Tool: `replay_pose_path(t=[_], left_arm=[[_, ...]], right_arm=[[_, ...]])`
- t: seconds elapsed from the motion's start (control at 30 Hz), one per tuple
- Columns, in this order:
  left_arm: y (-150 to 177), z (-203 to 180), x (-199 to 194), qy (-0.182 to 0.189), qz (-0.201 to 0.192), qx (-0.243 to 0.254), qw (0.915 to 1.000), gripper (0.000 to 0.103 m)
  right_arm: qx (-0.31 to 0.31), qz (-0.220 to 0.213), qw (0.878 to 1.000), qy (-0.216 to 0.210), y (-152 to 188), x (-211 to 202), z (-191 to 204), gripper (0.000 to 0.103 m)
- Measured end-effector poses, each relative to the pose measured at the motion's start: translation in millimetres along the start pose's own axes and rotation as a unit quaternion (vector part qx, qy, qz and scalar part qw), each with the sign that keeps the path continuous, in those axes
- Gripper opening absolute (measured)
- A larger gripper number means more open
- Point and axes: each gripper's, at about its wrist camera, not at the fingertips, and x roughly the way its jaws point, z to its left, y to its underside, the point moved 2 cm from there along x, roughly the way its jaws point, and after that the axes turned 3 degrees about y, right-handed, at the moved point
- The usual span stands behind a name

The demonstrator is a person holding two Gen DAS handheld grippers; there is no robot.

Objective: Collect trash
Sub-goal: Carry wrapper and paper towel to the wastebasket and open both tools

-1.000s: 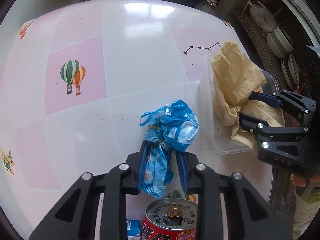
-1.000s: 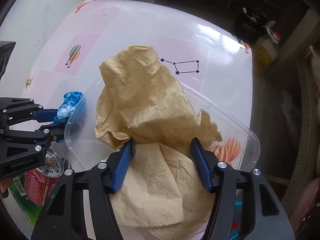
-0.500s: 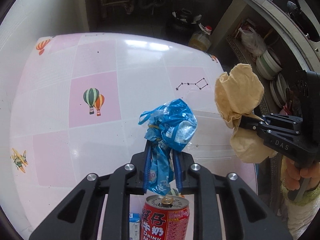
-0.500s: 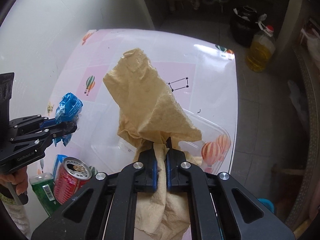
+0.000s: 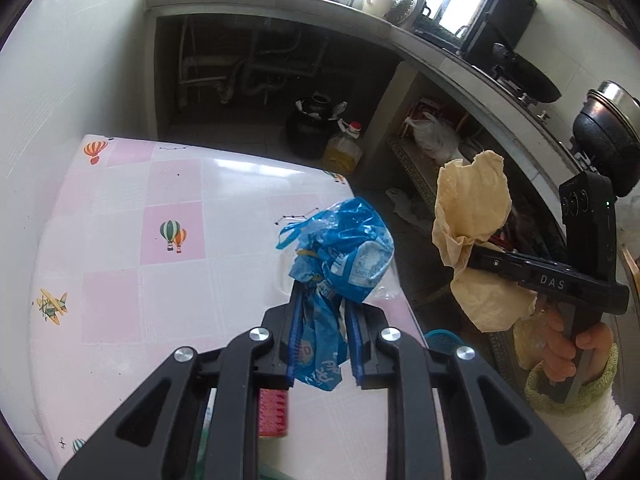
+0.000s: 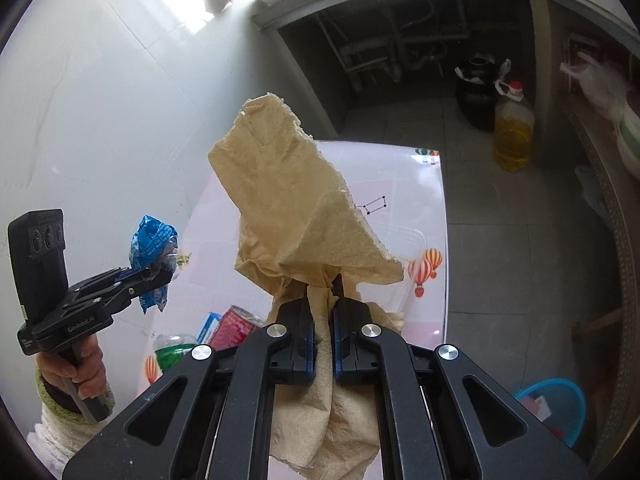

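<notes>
My left gripper [image 5: 322, 312] is shut on a crumpled blue plastic wrapper [image 5: 340, 248], held in the air above the pink-and-white table [image 5: 160, 248]. From the right wrist view the same wrapper [image 6: 154, 240] sticks up out of the left gripper [image 6: 160, 274]. My right gripper [image 6: 324, 300] is shut on a large crumpled tan paper [image 6: 296, 208], lifted well above the table; the paper [image 5: 472, 216] and right gripper [image 5: 468, 258] show at the right of the left wrist view. A red drink can [image 6: 236, 324] stands on the table below.
A green bottle [image 6: 172, 354] and a small blue-white carton [image 6: 208, 326] lie by the can. A clear plastic tray [image 6: 412, 240] rests on the table. A blue bin [image 6: 552, 408] sits on the floor beside the table. An oil jug [image 6: 514, 132] and dark pot [image 6: 478, 92] stand further off.
Both grippers rose off the table with their loads. The right jaws closed on the tan paper and lifted it out of the clear tray. The left tightened on the blue wrapper.
</notes>
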Motion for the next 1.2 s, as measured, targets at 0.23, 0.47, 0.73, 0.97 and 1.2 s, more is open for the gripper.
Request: replay_pose_path(t=[0.23, 0.47, 0.73, 0.97, 1.2], left_arm=[[44.1, -67.9, -5.6, 0.056, 0.006, 0.036, 0.9977, 0.019], [94.0, -158.1, 21.0, 0.120, 0.043, 0.084, 0.9883, 0.019], [149.5, -259.5, 90.4, 0.135, 0.117, 0.164, 0.9703, 0.019], [187.6, -316.4, 165.1, 0.134, 0.189, 0.188, 0.9545, 0.019], [201.1, -337.3, 237.4, 0.114, 0.255, 0.166, 0.9459, 0.019]], right_arm=[[0.059, -0.044, 0.997, 0.010, 63.8, -67.6, -34.8, 0.006], [0.147, -0.067, 0.985, 0.063, 149.0, -119.7, -100.1, 0.006], [0.256, -0.059, 0.955, 0.138, 254.5, -140.0, -175.7, 0.006], [0.329, -0.042, 0.933, 0.139, 308.3, -131.5, -220.9, 0.006], [0.366, -0.001, 0.919, 0.148, 324.0, -100.8, -264.3, 0.007]])
